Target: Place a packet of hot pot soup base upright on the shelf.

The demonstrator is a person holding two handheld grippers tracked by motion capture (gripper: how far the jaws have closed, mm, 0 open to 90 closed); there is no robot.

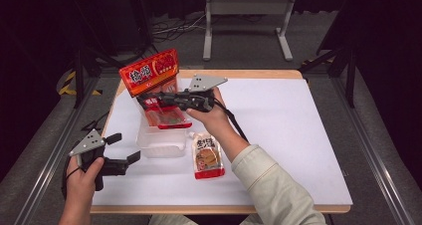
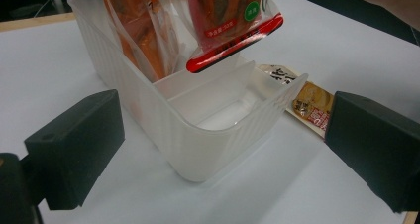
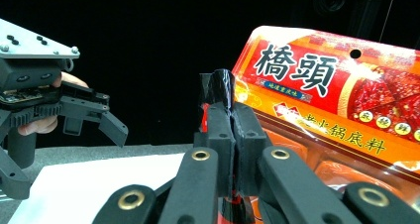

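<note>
A clear plastic bin (image 1: 159,144) (image 2: 198,135) with dividers stands on the white table (image 1: 288,135). An orange-red packet (image 1: 149,73) (image 3: 322,100) stands upright in its far end. My right gripper (image 1: 150,101) (image 3: 233,130) is shut on the top edge of a red sauce pouch (image 1: 166,116) (image 2: 233,30) that hangs down over the bin, its lower edge just above the dividers. A third pouch (image 1: 206,158) (image 2: 302,97) lies flat on the table beside the bin. My left gripper (image 1: 124,148) (image 2: 223,144) is open in front of the bin's near end, holding nothing.
The table's wooden front edge (image 1: 199,209) runs close to the person's arms. Beyond the table's far edge a grey metal stand (image 1: 246,21) sits on the floor among cables. A metal rail (image 1: 368,145) runs along the right side.
</note>
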